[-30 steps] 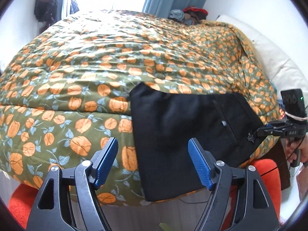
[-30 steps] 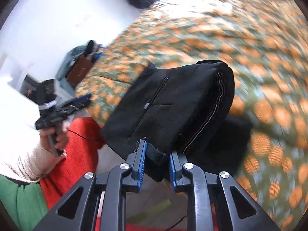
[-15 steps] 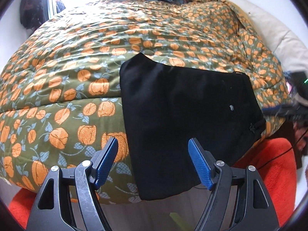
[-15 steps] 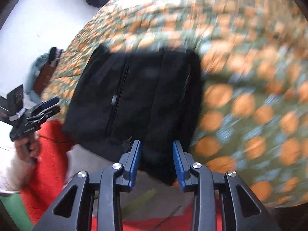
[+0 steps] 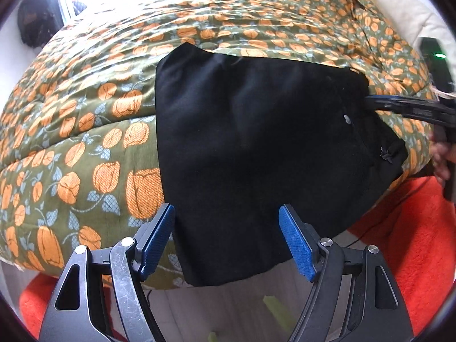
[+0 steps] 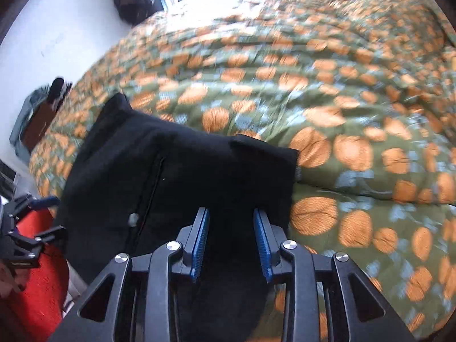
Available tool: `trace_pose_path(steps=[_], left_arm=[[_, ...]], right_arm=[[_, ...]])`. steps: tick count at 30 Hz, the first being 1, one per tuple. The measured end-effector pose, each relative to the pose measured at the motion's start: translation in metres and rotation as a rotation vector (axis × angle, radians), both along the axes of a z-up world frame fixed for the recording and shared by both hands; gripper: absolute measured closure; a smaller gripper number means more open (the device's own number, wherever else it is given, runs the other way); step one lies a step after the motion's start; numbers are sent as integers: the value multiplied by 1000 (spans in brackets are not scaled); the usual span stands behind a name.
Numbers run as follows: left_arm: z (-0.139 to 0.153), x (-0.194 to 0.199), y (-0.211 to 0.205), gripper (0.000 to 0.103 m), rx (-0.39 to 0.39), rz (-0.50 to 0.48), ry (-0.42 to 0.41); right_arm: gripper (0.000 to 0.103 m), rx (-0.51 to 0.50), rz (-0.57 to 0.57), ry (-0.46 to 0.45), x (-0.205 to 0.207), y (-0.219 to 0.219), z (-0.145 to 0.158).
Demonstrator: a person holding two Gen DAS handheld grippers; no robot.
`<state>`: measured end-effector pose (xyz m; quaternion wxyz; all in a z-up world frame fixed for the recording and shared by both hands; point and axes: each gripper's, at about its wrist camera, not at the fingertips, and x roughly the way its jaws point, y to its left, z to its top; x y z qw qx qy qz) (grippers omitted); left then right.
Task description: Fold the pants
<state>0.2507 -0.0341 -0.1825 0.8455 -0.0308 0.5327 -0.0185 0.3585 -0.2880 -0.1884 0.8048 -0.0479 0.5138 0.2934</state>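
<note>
The black pants (image 5: 256, 142) lie folded into a compact rectangle at the bed's near edge, hanging slightly over it. A small button (image 5: 347, 118) shows near their right side. My left gripper (image 5: 228, 239) is open, its blue pads on either side of the pants' lower edge, holding nothing. My right gripper (image 6: 231, 242) is open with a moderate gap, just over the pants (image 6: 176, 182), not clamping them. In the left wrist view its tips (image 5: 379, 103) touch the pants' right edge.
The green quilt with orange flowers (image 5: 119, 91) covers the bed. An orange-red rug (image 5: 413, 236) lies on the floor below the bed edge. A dark bag (image 6: 131, 0) hangs by the bright window. A white pillow (image 5: 410, 8) sits at the far right.
My right gripper has opened and let go of the pants fold, which now lies flat. My left gripper has moved closer to the pants' lower edge.
</note>
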Motion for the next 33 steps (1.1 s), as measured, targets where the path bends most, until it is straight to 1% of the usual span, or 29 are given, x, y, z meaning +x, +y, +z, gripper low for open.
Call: trace_pose_path(steps=[3,5,7,8,10,11,13,14,16,18,25,28,29,31,33], left_arm=[[-4,4,-2,24,6,22,11],[-7,5,-4,21,14,31,13],[-8,7,-8,19,29,28,14],[-9,7,-9,19,35,26,14],[-10,8,-9,18,41,23,16],[-11,8,-10,18,45,18,23],[-13,7,-11,18,56,11,27],[-13,7,-11,18,58,12,26],[-13,7,-10,18,53,16,30],[-13,8,-11,17,56,18,32],[-14,8,-13,16,66,12,34],[-14,7,-11,15,55,8,45],[-12,5,-8,15,38,1,55],[-6,1,0,15,9,-5,56],[3,-4,22,15,-19,19,31]], right_arm=[[71,46,33,-66,-33,-7,37],[71,73,59,-71,-60,-9,49],[71,71,69,-50,-78,-6,45],[71,57,69,-24,-84,-6,35],[71,-14,40,28,-89,-5,4],[70,-26,25,56,-89,-5,-10],[70,-26,9,49,-94,-8,-18],[70,-34,7,30,-96,-5,-17],[68,-42,0,26,-97,-4,-17],[67,-27,-13,28,-102,-7,-18],[67,24,-32,51,-95,-15,-20],[67,25,-32,51,-97,-15,-19],[67,28,-34,57,-97,-16,-18],[65,87,-61,97,-97,-26,-6],[53,194,-106,111,-95,-47,9]])
